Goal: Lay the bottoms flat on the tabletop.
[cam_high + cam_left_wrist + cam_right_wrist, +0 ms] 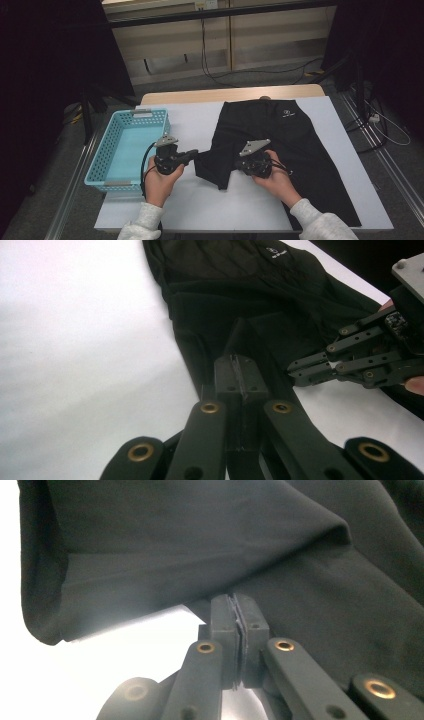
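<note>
A black garment [280, 135] with a small white logo lies spread on the white table cover [190, 210], its left leg folded over toward the middle. My left gripper [196, 154] is at the leg's left edge; in the left gripper view its jaws [239, 371] are shut on a raised fold of the black cloth [240, 285]. My right gripper [234, 165] is at the same leg's lower edge. In the right gripper view its jaws [235, 602] are pressed together on the hem of the cloth [200, 535]. The right gripper [295, 371] is a short way to the right of the left one.
A light blue plastic basket [150, 116] stands at the table's left edge, close to my left hand. The table's wooden far edge [225, 94] borders a floor with cables. The cover is bare in front of the garment and between it and the basket.
</note>
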The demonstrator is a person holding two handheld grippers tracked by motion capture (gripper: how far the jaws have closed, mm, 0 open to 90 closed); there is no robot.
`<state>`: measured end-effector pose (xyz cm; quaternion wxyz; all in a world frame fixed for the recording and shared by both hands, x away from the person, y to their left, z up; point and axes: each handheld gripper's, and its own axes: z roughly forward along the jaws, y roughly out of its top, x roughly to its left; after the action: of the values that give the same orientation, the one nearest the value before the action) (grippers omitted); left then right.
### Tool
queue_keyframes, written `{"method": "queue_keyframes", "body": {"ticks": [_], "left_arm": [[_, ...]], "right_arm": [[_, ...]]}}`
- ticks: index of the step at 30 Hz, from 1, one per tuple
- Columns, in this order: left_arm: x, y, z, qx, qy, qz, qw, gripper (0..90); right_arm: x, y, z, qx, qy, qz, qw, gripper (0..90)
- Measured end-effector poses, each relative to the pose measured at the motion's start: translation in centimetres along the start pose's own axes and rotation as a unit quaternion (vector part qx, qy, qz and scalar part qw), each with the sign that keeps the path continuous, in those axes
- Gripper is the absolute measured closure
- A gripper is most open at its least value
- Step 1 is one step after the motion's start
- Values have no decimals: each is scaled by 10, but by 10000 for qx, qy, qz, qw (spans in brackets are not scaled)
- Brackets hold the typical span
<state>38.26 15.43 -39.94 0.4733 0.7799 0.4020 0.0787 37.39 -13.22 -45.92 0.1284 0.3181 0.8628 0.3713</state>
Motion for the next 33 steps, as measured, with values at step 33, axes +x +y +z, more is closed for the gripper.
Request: {"method": "queue_keyframes", "body": {"ticks": [33], "left_arm": [[-4,-12,11,425,260,121,9987,793]], "right_arm": [[18,-3,-8,115,244,-176,9995,740]]}}
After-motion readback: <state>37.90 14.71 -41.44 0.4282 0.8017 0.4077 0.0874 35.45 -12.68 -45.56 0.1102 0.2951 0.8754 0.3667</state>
